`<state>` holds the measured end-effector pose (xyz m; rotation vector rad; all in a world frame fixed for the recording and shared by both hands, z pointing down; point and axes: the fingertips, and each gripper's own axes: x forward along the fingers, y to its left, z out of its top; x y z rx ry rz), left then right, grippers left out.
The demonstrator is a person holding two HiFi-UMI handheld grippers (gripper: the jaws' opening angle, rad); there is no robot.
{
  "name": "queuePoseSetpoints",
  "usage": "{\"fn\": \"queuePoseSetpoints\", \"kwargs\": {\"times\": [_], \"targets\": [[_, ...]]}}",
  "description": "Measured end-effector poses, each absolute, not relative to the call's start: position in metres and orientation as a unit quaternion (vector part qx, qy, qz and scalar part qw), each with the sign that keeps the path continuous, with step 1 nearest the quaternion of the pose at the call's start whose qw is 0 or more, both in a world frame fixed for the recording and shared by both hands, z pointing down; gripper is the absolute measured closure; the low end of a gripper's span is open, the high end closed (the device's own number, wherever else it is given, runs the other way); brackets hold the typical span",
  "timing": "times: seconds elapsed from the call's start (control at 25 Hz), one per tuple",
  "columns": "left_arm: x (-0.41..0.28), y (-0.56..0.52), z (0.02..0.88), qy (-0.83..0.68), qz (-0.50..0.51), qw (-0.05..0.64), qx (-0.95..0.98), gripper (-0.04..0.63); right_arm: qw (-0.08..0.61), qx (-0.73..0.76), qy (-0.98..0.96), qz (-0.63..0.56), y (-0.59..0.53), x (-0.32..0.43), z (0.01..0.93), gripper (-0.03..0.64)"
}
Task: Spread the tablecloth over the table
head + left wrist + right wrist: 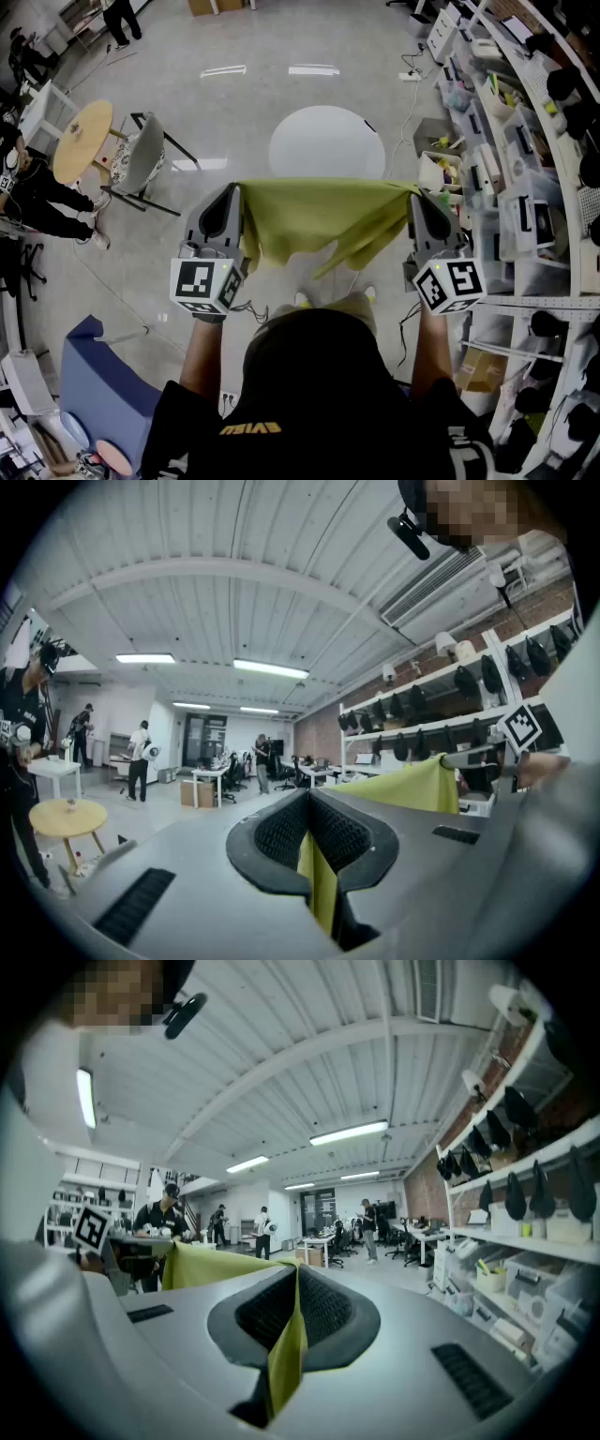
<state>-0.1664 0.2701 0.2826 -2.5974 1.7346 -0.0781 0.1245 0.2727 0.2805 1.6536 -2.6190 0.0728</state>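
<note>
Nearest the head camera: the person's head (314, 361) and dark-shirted shoulders, with both forearms reaching forward.

Left gripper (234, 195): held level, marker cube (204, 284) behind the fingers. In the left gripper view the ribbed fingers (281, 832) are closed together on a fold of the yellow-green tablecloth (314, 220). A strip of it runs down through the pinch, and the rest leads off to the right of the fingers.

Right gripper (418, 199): held level, marker cube (450, 284) behind the fingers. In the right gripper view the fingers (323, 1307) are likewise closed tight on the cloth's edge. A strip hangs below the pinch, and the rest leads off to the left.

Tablecloth: stretched in the air between the two sets of fingers. Its top edge is nearly straight from one pinch to the other, and the body sags and bunches below that line. It touches no surface.

Table (326, 141): white, round and bare. It stands beyond the fingertips, roughly midway between the two grippers and apart from the cloth.

Surroundings: a round wooden table (82, 141) and a chair (139, 155) stand well out to the left of the left fingers. Shelving with bins (525, 187) runs close along the right of the right fingers.
</note>
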Motion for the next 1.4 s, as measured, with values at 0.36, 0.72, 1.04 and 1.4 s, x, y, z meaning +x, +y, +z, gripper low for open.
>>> {"fn": "queuePoseSetpoints", "kwargs": {"times": [0.36, 0.72, 1.04, 1.4], "targets": [[-0.141, 0.276, 0.291, 0.557, -0.042, 0.027, -0.829, 0.580, 0.037, 0.545, -0.837, 0.016, 0.277, 0.149, 0.288, 0.612], [-0.131, 0.278, 0.292, 0.542, -0.050, 0.029, -0.838, 0.580, 0.027, 0.551, -0.833, 0.037, 0.282, 0.161, 0.292, 0.612], [-0.125, 0.264, 0.289, 0.536, -0.064, 0.039, -0.841, 0.580, 0.027, 0.555, -0.829, 0.058, 0.271, 0.164, 0.293, 0.612], [-0.150, 0.257, 0.268, 0.518, -0.051, 0.036, -0.853, 0.580, 0.056, 0.582, -0.810, 0.044, 0.267, 0.140, 0.271, 0.612]]}}
